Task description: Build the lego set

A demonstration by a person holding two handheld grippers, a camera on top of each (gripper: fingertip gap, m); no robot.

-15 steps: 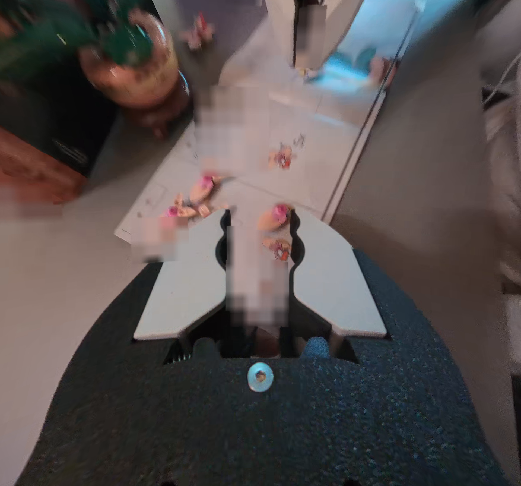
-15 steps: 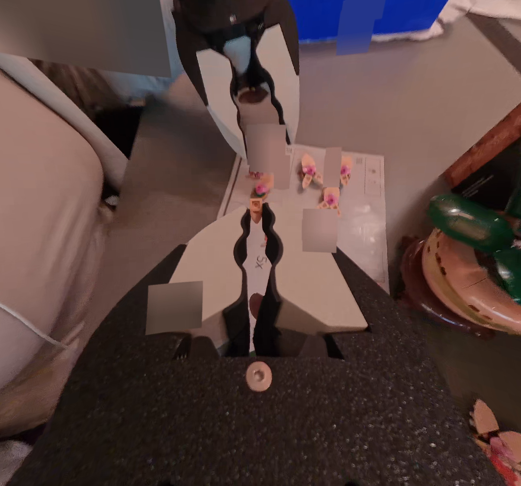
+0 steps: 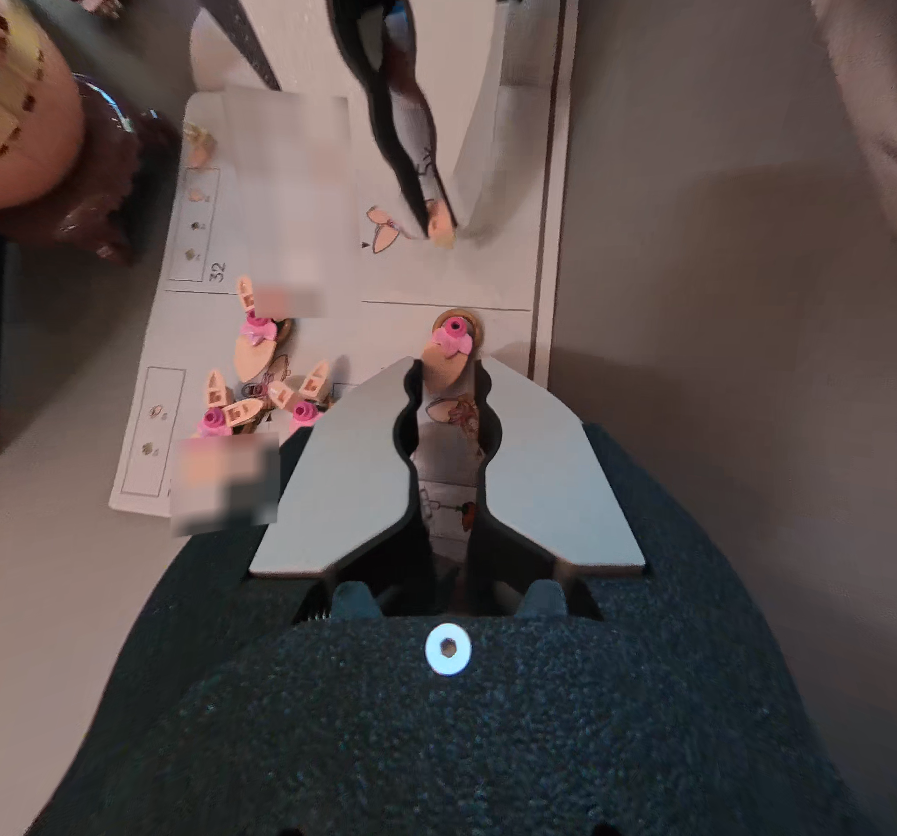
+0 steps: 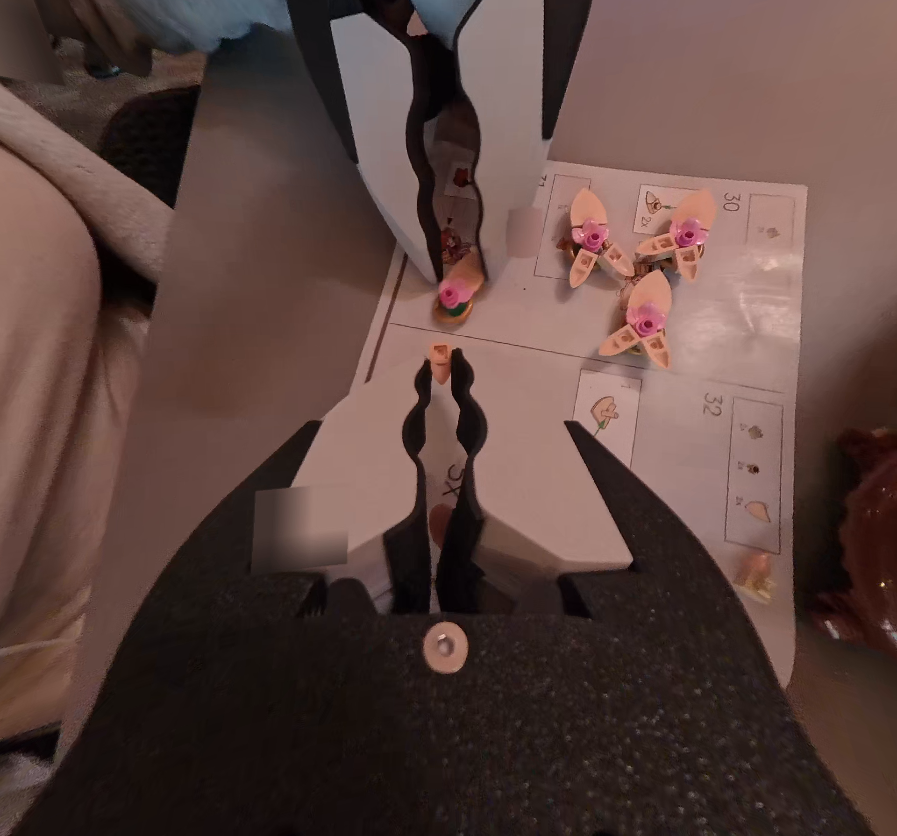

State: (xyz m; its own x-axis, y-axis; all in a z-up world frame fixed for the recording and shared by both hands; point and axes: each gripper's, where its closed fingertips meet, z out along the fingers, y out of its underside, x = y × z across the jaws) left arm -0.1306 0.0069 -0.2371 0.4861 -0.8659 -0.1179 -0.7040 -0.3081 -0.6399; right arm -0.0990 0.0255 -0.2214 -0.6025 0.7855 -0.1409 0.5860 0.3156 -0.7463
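The left claw (image 3: 444,366) is clamped on the broad petal of a half-built flower (image 3: 449,351) lying on the instruction sheet (image 4: 728,308). The right claw (image 4: 442,360), just beside that flower, pinches a small tan petal (image 4: 440,364). Both look light, stiff and slippery; I'd grip flat sides, since a squeeze could flick them away.

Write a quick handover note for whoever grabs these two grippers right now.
Left gripper: closed on the big petal of a partly built flower resting on the instruction sheet.
Right gripper: pinching one small tan petal piece, just short of that flower.
Done: three finished flowers lie together on the sheet.
Left: fit this petal, likely one more, then carry on with the build.
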